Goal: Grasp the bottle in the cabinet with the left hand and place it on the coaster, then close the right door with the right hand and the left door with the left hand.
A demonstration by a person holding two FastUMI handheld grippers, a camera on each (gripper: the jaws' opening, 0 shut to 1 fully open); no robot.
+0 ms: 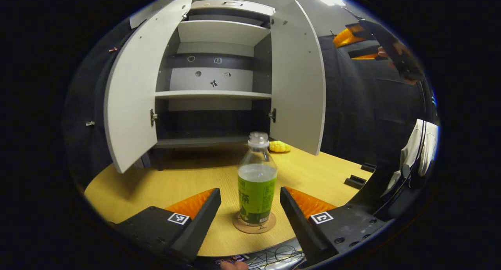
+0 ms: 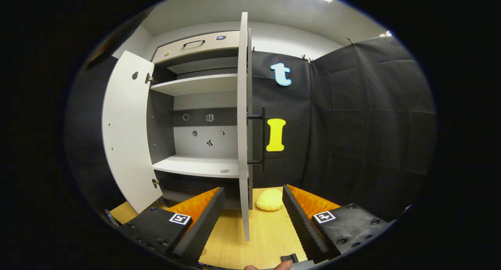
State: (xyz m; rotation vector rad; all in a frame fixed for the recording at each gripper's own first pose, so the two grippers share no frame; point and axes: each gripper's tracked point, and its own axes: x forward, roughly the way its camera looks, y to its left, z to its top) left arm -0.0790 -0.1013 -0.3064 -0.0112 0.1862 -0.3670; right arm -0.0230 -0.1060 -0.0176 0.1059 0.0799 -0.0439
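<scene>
A clear bottle (image 1: 256, 180) with a green label stands upright on a round cork coaster (image 1: 254, 224) on the wooden table. My left gripper (image 1: 250, 213) is open, its fingers on either side of the bottle and apart from it. Behind stands the grey cabinet with its left door (image 1: 131, 94) and right door (image 1: 299, 82) both swung open. In the right gripper view my right gripper (image 2: 252, 215) is open, and the right door's edge (image 2: 243, 125) rises between its fingers, its dark handle (image 2: 260, 139) on the outer face. The other gripper (image 1: 395, 53) shows at the upper right of the left gripper view.
A yellow object (image 1: 279, 146) lies on the table (image 1: 172, 184) near the right door, also seen as a yellow lump (image 2: 270, 199) in the right gripper view. Small dark blocks (image 1: 356, 180) sit at the table's right edge. Black cloth walls surround the booth.
</scene>
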